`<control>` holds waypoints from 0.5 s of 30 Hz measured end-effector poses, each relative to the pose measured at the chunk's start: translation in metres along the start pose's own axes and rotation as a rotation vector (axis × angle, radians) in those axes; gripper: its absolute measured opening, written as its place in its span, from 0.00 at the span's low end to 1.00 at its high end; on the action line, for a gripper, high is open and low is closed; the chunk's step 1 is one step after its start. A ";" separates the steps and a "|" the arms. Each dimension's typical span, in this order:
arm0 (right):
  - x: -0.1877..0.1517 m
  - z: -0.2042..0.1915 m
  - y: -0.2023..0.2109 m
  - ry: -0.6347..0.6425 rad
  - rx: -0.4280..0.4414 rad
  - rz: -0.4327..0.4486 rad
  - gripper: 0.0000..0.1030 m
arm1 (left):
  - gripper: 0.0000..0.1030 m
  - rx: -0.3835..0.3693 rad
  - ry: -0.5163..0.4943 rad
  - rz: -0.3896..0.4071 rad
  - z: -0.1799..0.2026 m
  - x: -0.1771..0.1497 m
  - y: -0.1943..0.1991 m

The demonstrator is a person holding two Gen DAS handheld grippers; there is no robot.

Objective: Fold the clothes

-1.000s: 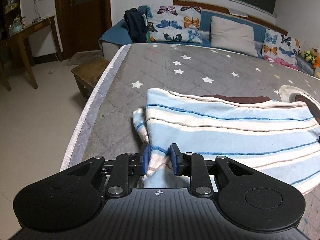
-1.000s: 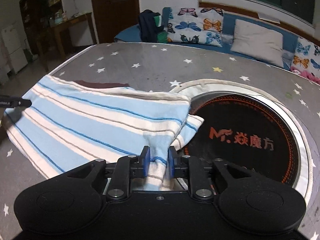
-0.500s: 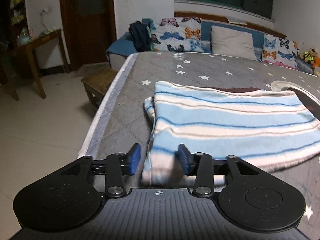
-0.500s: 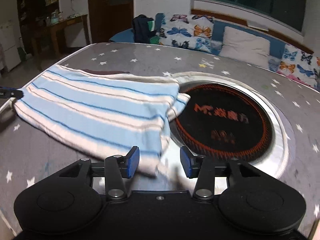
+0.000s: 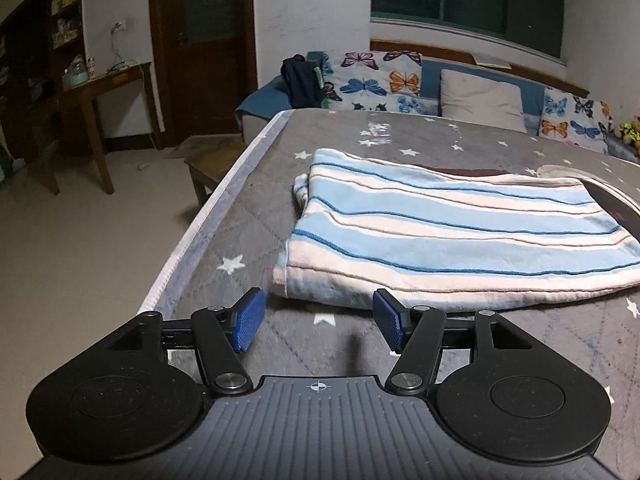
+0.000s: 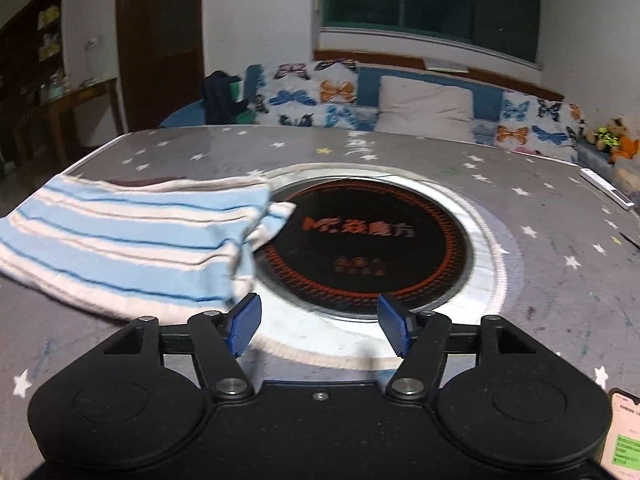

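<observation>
I am holding my left tongs [image 5: 319,325] spread wide over the grey star-printed desk [image 5: 448,140], with nothing between the blue pads [image 5: 249,320]; they are gripping nothing and touching nothing that I can see. The folded striped garment [image 5: 452,236] is lying flat on the desk just beyond them, its near white edge sitting close in front of the pad tips, apart from both. The garment is showing pale blue and white bands with thin darker blue and brown lines, and a sliver of dark maroon cloth [image 5: 460,171] is peeking out along its far edge. In the right wrist view I am keeping my right tongs [image 6: 319,329] equally wide apart and empty, hovering over the pale ring around the round black cooktop [image 6: 372,240] set into the desk. The striped garment [image 6: 132,236] is resting to the left there, one corner lapping over the cooktop's rim, and its near corner is lying just beside the left pad of these tongs; whether cloth and pad are touching I cannot tell, as that patch is blurred. A phone [image 6: 624,432] with a lit screen is lying at the desk's lower right corner.
</observation>
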State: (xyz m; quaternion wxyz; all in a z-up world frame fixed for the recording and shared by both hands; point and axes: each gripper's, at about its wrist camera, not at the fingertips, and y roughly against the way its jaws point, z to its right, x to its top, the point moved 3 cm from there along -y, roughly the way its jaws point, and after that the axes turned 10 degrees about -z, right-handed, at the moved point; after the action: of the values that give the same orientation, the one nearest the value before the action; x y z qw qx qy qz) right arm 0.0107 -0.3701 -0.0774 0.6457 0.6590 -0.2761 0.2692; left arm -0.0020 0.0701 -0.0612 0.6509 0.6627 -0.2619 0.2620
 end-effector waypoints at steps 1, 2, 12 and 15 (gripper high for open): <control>0.000 0.003 -0.001 -0.009 -0.001 0.001 0.68 | 0.60 0.001 0.005 0.000 0.001 0.000 0.000; 0.000 0.005 -0.002 -0.020 0.000 0.004 0.68 | 0.61 0.001 0.008 0.001 0.002 0.000 0.001; -0.006 0.027 -0.013 -0.090 0.031 0.015 0.71 | 0.66 0.006 0.031 0.010 0.019 0.001 0.006; -0.009 0.031 -0.015 -0.104 0.038 0.016 0.73 | 0.66 0.005 0.025 0.022 0.025 -0.001 0.006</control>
State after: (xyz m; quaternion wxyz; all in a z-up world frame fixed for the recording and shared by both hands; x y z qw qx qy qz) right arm 0.0149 -0.4005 -0.0946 0.6157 0.6822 -0.3091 0.2450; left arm -0.0068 0.0446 -0.0574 0.6497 0.6580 -0.2604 0.2778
